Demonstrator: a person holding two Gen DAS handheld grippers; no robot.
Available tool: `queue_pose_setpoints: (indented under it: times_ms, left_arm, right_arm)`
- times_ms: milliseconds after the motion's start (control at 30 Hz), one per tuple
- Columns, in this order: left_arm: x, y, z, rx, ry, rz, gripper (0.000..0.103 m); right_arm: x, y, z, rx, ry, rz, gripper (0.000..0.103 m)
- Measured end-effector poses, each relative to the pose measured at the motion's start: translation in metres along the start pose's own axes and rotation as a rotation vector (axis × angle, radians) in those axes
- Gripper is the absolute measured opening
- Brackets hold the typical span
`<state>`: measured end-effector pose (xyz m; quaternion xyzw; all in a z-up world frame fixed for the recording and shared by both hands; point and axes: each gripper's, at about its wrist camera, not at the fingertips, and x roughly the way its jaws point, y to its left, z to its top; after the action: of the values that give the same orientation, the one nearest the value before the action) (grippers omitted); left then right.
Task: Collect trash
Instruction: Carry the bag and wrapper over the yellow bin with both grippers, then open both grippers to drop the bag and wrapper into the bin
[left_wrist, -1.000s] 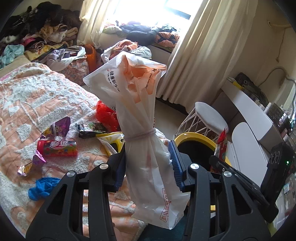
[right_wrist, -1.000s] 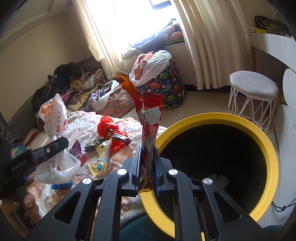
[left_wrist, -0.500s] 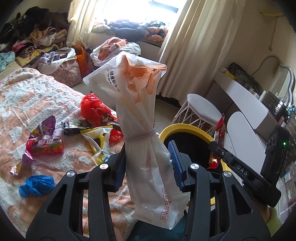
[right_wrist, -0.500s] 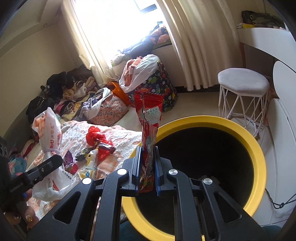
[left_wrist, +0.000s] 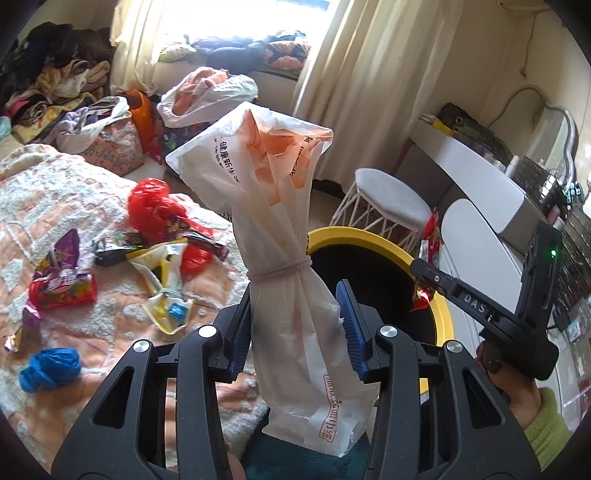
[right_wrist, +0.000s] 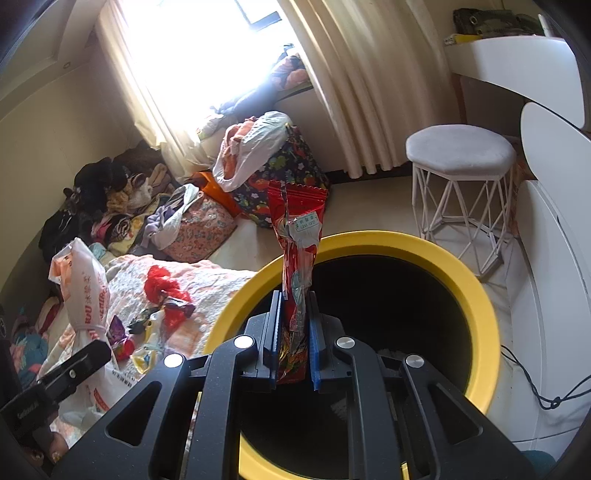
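The left gripper stands with its blue pads fairly wide apart, pinching the white bag, which is cinched by a hair tie and rises upright between them, beside the yellow-rimmed bin. The right gripper has its jaws nearly together, clamped on a thin red wrapper that stands up over the bin's near rim. Compared with a second ago, the bin's mouth fills more of the right view and the wrapper sits further over its black inside; the left view has swung toward the bin. More litter lies on the bed: a red bag, a yellow packet, a blue wad.
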<state>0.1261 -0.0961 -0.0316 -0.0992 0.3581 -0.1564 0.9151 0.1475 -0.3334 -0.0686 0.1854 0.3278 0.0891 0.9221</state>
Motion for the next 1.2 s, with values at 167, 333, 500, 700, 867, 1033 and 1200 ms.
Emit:
queue_pose_setpoints:
  times_ms: [167,333,500,700,867,1033,1200]
  left_arm:
    - [0.009,-0.011,-0.004,0.022,0.021,-0.019,0.036]
    - [0.020,-0.023,-0.009,0.047,0.042,-0.041,0.036]
    - [0.033,-0.035,-0.014,0.078,0.068,-0.059,0.036]
    - [0.049,-0.041,-0.016,0.101,0.095,-0.068,0.036]
    - [0.063,-0.050,-0.018,0.148,0.114,-0.070,0.036]
    - [0.075,-0.052,-0.018,0.173,0.134,-0.067,0.036]
    - [0.076,-0.053,-0.019,0.180,0.121,-0.067,0.049]
  right_arm:
    - [0.001,-0.010,0.002,0.017,0.002,-0.016,0.012]
    - [0.004,-0.021,0.003,0.030,0.020,-0.029,0.012]
    - [0.009,-0.035,0.002,0.061,0.042,-0.047,0.012]
    - [0.014,-0.048,0.002,0.093,0.063,-0.056,0.013]
    - [0.016,-0.054,0.001,0.114,0.073,-0.059,0.015]
    - [0.016,-0.060,0.001,0.132,0.078,-0.055,0.015]
    - [0.017,-0.063,0.001,0.146,0.077,-0.050,0.036]
